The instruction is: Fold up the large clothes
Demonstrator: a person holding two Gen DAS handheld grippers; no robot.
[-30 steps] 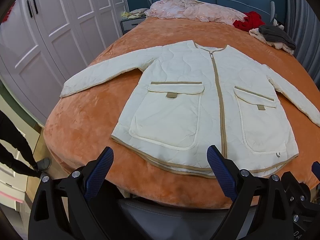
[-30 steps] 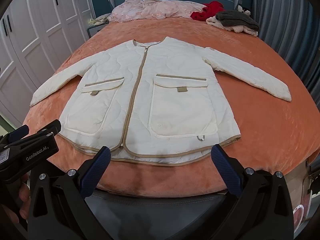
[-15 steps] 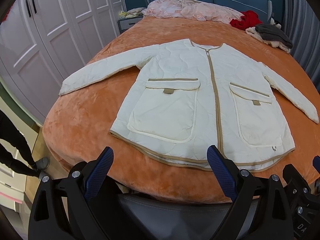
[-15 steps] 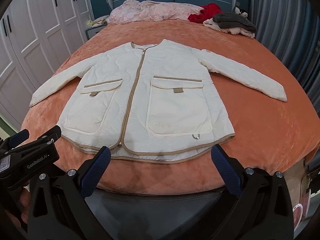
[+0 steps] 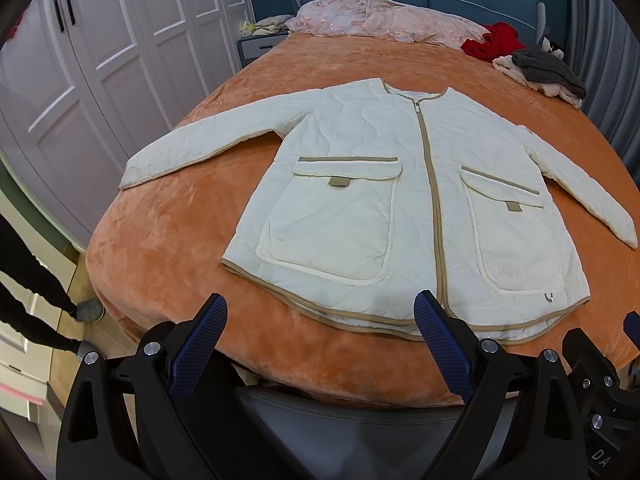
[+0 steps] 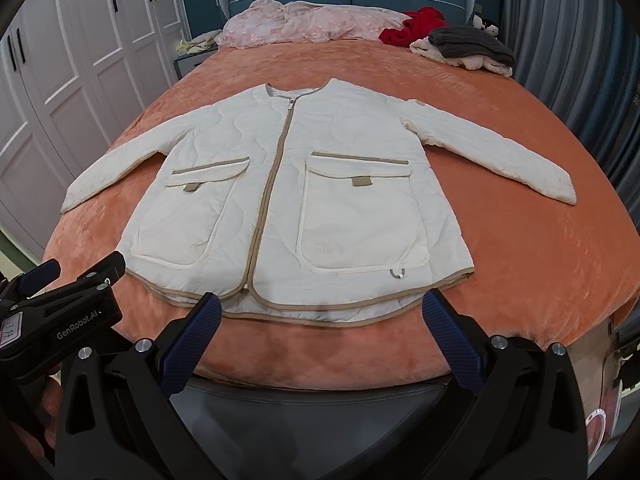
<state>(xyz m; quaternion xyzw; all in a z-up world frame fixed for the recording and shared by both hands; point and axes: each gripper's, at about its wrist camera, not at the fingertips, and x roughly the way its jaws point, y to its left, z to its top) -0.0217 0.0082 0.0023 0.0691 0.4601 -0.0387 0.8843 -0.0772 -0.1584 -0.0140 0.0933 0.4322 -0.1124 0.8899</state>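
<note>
A cream quilted jacket [image 5: 400, 200] with tan trim, a closed zip and two big front pockets lies flat, front up, sleeves spread, on an orange bed [image 5: 168, 240]. It also shows in the right wrist view [image 6: 304, 200]. My left gripper [image 5: 320, 340] is open and empty, held off the foot of the bed just short of the hem. My right gripper [image 6: 320, 336] is open and empty, also short of the hem. The left gripper's body [image 6: 56, 312] shows at the lower left of the right wrist view.
Pink bedding [image 6: 312, 24], a red garment [image 6: 416, 24] and a grey and cream clothes pile [image 6: 468, 48] lie at the head of the bed. White wardrobe doors [image 5: 100, 60] stand to the left, a curtain [image 6: 568, 60] to the right. A person's leg [image 5: 36, 300] is at the left.
Both grippers have drawn back and risen a little, so the jacket sits higher and smaller in both views. The jacket has not moved. Both grippers stay open.
</note>
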